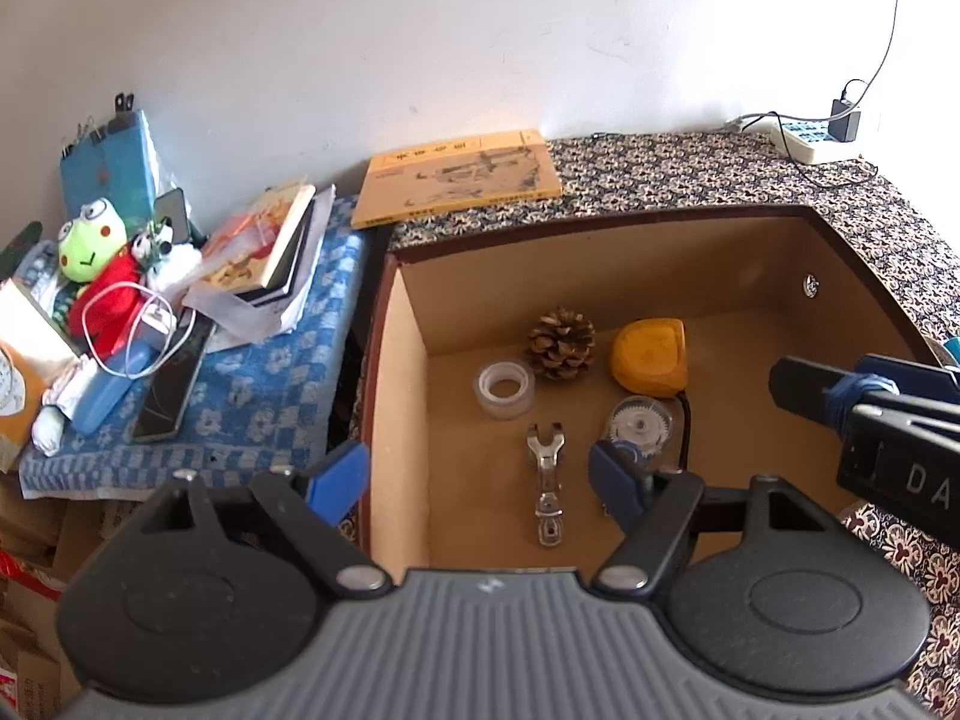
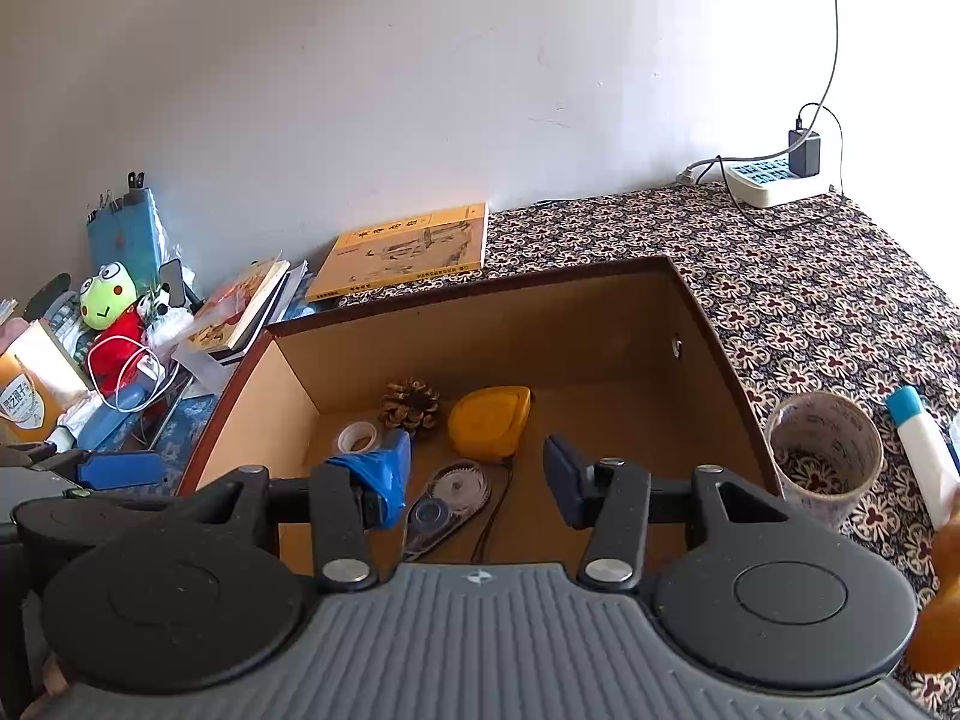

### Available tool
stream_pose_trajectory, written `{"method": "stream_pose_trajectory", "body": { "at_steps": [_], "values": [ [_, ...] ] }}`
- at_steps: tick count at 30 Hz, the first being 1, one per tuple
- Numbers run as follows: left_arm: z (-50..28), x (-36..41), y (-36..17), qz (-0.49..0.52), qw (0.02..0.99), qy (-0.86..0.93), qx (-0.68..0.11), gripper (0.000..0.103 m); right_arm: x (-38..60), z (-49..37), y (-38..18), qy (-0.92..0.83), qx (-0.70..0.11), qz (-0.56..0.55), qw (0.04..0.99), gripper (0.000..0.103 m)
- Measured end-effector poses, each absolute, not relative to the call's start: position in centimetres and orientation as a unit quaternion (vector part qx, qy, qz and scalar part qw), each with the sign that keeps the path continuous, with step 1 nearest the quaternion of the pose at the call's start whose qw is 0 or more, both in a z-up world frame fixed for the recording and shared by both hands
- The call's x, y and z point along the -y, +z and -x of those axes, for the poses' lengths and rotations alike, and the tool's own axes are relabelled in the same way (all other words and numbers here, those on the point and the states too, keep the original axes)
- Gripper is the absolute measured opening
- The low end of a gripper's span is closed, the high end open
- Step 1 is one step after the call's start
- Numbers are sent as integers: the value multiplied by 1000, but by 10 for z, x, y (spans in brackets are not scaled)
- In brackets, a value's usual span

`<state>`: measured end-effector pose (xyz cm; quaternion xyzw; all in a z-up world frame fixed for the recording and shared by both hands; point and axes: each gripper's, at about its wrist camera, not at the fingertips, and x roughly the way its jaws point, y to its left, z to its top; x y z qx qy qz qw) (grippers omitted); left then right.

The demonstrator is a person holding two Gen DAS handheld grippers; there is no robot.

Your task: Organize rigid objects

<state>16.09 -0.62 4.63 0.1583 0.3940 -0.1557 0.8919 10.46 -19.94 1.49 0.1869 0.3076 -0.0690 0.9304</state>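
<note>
An open brown drawer (image 1: 396,372) holds a pine cone (image 1: 561,343), a yellow tape measure (image 1: 649,355), a clear tape roll (image 1: 505,387), a metal clip (image 1: 546,477) and a correction-tape dispenser (image 1: 639,425). My left gripper (image 1: 480,477) is open and empty above the drawer's front. My right gripper (image 2: 477,477) is open and empty over the drawer (image 2: 720,336), above the dispenser (image 2: 447,504); the tape measure (image 2: 489,420) and pine cone (image 2: 413,405) lie beyond. The right gripper's finger shows in the left wrist view (image 1: 810,387).
On the patterned cloth right of the drawer stand a wide tape roll (image 2: 825,456) and a white bottle with a blue cap (image 2: 921,450). A yellow book (image 1: 459,177) lies behind the drawer. A cluttered side table with a frog plush (image 1: 90,240) stands at left. A power strip (image 2: 771,177) sits far right.
</note>
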Motion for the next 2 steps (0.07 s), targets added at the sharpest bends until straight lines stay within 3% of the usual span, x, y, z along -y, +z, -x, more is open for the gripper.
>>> {"method": "stream_pose_trajectory", "body": {
  "at_steps": [2],
  "values": [
    [-158,6,47,-158,891,-160,-394,75,199,-100,15,-72,-307,-189,930,34]
  ]
}}
